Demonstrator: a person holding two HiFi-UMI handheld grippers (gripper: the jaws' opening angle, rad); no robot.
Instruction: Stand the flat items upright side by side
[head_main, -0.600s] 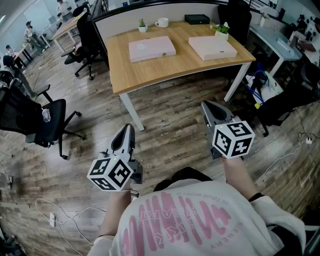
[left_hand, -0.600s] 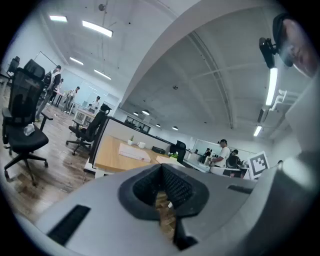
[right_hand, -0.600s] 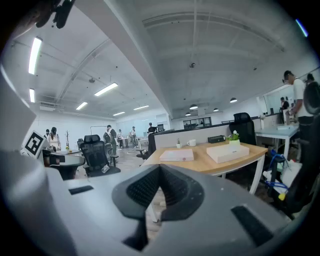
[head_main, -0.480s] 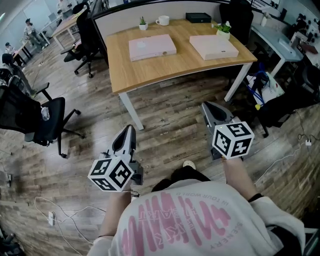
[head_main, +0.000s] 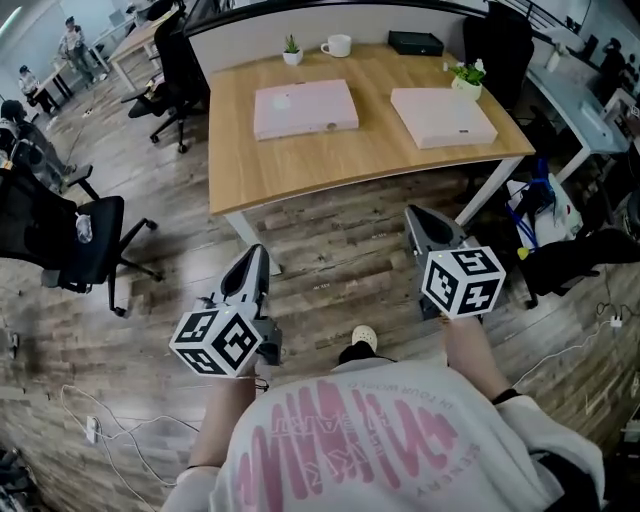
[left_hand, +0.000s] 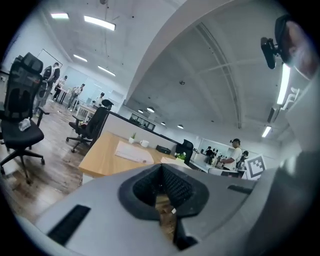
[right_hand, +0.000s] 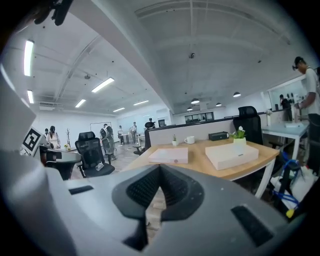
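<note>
Two flat pink boxes lie on a wooden table (head_main: 300, 165): the left pink box (head_main: 304, 108) and the right pink box (head_main: 442, 115), a gap between them. They also show as the left box (right_hand: 170, 154) and the right box (right_hand: 232, 154) in the right gripper view. My left gripper (head_main: 252, 262) is shut and empty, held over the floor short of the table's near edge. My right gripper (head_main: 421, 217) is shut and empty too, just short of the table's front right part. Neither touches a box.
At the table's far edge stand a small potted plant (head_main: 292, 50), a white mug (head_main: 337, 45), a black box (head_main: 417, 42) and a second plant (head_main: 467, 77). A black office chair (head_main: 70, 240) is on the left. Cables lie on the wooden floor (head_main: 330, 265).
The table has come nearer and sits lower in the head view as the person steps toward it. Both grippers keep their pose, shut and empty.
</note>
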